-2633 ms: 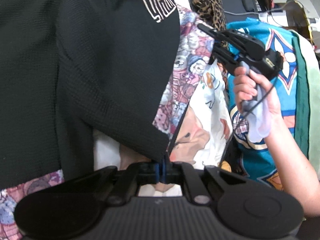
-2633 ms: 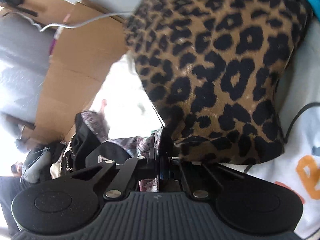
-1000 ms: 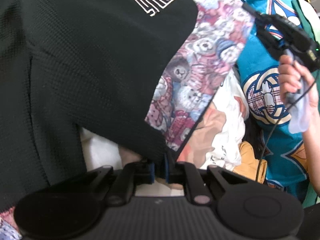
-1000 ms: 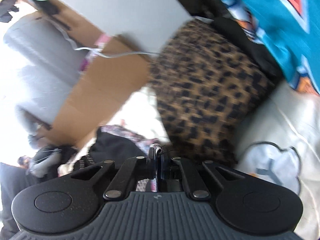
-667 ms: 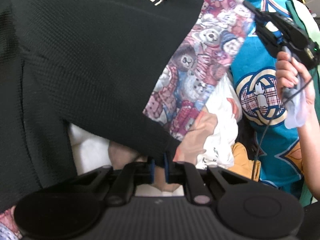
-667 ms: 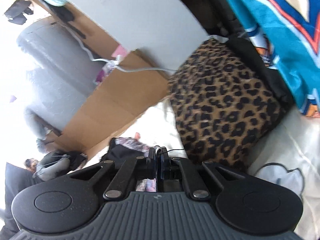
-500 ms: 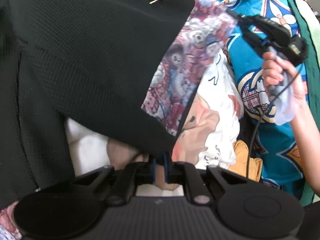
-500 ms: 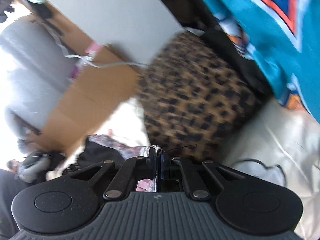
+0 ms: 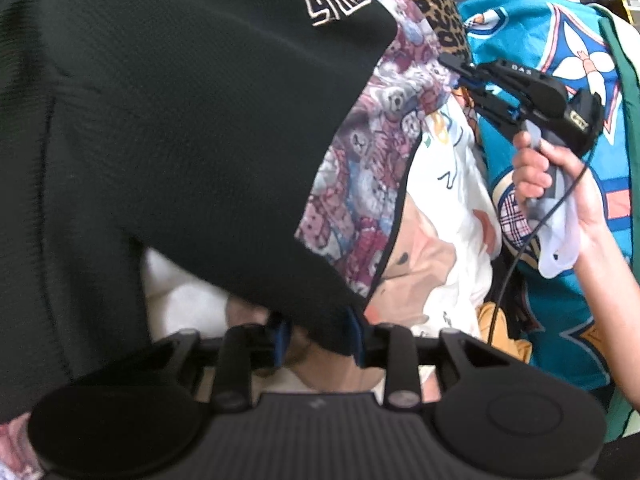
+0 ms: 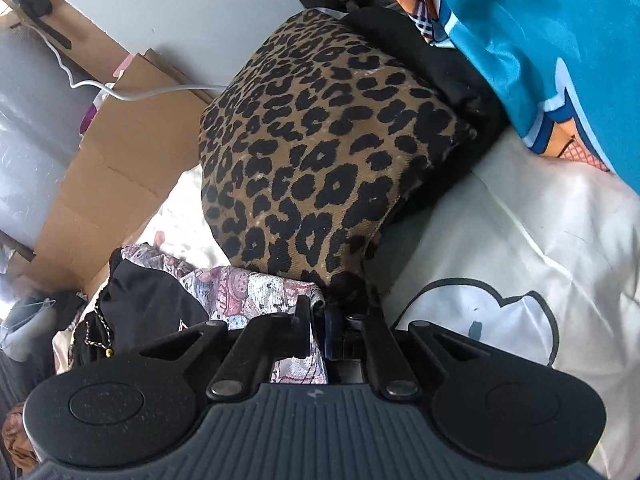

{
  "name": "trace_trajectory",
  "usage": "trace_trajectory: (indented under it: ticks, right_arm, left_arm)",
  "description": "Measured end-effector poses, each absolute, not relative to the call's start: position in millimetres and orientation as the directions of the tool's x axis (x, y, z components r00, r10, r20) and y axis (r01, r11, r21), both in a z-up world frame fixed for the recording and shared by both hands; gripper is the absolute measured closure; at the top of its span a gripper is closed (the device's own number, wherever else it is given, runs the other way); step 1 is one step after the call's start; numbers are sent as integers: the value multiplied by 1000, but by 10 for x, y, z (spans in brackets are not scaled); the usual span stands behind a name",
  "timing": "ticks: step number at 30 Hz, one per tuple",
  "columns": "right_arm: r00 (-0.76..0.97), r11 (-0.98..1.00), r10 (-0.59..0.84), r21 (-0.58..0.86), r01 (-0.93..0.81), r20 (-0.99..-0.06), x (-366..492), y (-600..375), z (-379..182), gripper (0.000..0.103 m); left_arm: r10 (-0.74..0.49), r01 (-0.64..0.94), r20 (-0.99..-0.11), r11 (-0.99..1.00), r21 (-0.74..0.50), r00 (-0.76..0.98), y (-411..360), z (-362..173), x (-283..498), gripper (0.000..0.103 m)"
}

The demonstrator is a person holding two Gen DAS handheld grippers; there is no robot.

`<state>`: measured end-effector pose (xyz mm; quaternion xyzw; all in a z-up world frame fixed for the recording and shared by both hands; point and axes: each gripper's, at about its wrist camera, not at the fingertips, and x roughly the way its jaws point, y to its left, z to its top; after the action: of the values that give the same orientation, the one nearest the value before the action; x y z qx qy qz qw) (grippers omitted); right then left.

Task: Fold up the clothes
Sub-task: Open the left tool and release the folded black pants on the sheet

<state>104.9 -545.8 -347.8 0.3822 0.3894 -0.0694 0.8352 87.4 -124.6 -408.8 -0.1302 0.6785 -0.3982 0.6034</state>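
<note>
A black garment (image 9: 168, 128) with a bear-print lining (image 9: 380, 168) fills the upper left of the left wrist frame, its corner hanging down between the jaws of the left gripper (image 9: 320, 340), which have just been opening and no longer pinch it. At right, a hand (image 9: 560, 184) holds the right gripper (image 9: 450, 62), its tips nearly closed on the lining's edge. In the right wrist view that right gripper (image 10: 318, 316) clamps bear-print cloth (image 10: 256, 292) beneath a leopard-print piece (image 10: 320, 152), beside white (image 10: 520, 240) and teal fabric (image 10: 560, 40).
</note>
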Motion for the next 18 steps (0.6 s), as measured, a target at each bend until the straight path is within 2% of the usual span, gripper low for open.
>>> trace_trajectory:
  ticks: [1,4,11,18]
  right_arm:
    - [685,700,181,582,414,-705,1053,-5454,-3480,97]
    - [679,715,175,567,410,-713,1073,-5437,-3471,99]
    - [706,751,184,562,348,-683,995,-5453,-3285,101]
    - [619,760,157,494,422,-770,1024,-5436,-3526,99]
  left_arm:
    - [-658,300,-714,649,-699,-239,-1264,-4096,869,76]
    - [-663,297,-705,641,-708,-252,-1295,-4097,857,98]
    - [-671,337,-675,587,-737,-308,-1280,-3992,815,100]
    - [-605,367,-719,618,-695,-344,-1214,-4057,861,98]
